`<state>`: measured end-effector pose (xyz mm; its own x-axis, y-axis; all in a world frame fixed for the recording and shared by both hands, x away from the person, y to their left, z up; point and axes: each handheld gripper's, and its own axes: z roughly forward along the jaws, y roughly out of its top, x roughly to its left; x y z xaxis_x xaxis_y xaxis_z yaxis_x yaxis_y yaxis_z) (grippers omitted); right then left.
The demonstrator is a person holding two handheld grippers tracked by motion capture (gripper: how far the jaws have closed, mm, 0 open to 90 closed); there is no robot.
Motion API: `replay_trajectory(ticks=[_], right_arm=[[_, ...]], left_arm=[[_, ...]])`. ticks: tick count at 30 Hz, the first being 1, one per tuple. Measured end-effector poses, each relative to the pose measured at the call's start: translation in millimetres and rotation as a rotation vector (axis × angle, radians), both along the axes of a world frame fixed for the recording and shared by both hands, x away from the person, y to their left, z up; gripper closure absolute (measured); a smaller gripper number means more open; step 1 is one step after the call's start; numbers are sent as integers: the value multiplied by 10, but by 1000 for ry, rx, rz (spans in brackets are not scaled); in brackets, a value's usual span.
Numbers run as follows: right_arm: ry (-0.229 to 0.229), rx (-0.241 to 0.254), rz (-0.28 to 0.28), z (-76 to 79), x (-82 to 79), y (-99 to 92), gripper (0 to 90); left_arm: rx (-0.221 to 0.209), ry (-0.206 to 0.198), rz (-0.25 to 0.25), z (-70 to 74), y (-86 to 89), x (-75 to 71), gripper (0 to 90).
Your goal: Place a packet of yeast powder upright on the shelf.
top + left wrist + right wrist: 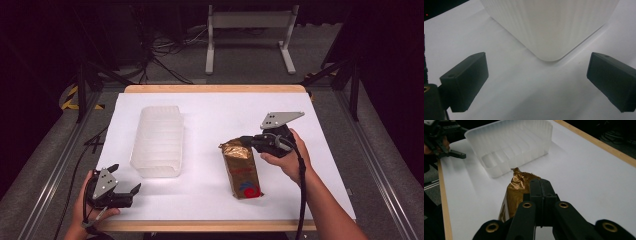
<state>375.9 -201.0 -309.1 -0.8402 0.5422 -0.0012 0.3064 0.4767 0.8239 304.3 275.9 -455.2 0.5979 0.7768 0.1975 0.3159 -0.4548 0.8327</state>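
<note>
Right gripper view: right claw (541, 188) clenched on the crumpled top fold of a gold foil bag (515, 192), jaws pressed flat together with foil pinched between. High view: same bag (242, 170) on the white worktop (210, 110) at its near right, top end gripped by the right claw (248, 141), bottom end with a red and blue mark pointing toward the near edge; whether lifted clear or resting, hard to tell. Judged from creased foil and blocky body: soft skin over a firm, packed filling, moderately heavy, slick on the flat faces, liable to swing or tear if hung by the fold alone. Better hold likely lower down across the narrow sides, or with support under the base. Left of the bag, well apart: a translucent ribbed plastic bin (158, 141), open top, nothing seen inside, light and likely to slide if nudged. Left claw (124, 181) released, jaws spread wide, at the near left corner; in the left gripper view, bin corner (549, 30) just ahead between the jaws, untouched.
</note>
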Motion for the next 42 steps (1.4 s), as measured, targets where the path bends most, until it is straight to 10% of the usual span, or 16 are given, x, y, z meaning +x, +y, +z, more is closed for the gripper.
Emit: replay_trajectory(ticks=[8, 42], right_arm=[[-76, 2, 11, 177, -88, 27, 896], [-142, 103, 35, 478, 296, 608, 898]], left_arm=[[1, -3, 3, 6, 3, -8, 47], [2, -10, 1, 6, 9, -19, 49]])
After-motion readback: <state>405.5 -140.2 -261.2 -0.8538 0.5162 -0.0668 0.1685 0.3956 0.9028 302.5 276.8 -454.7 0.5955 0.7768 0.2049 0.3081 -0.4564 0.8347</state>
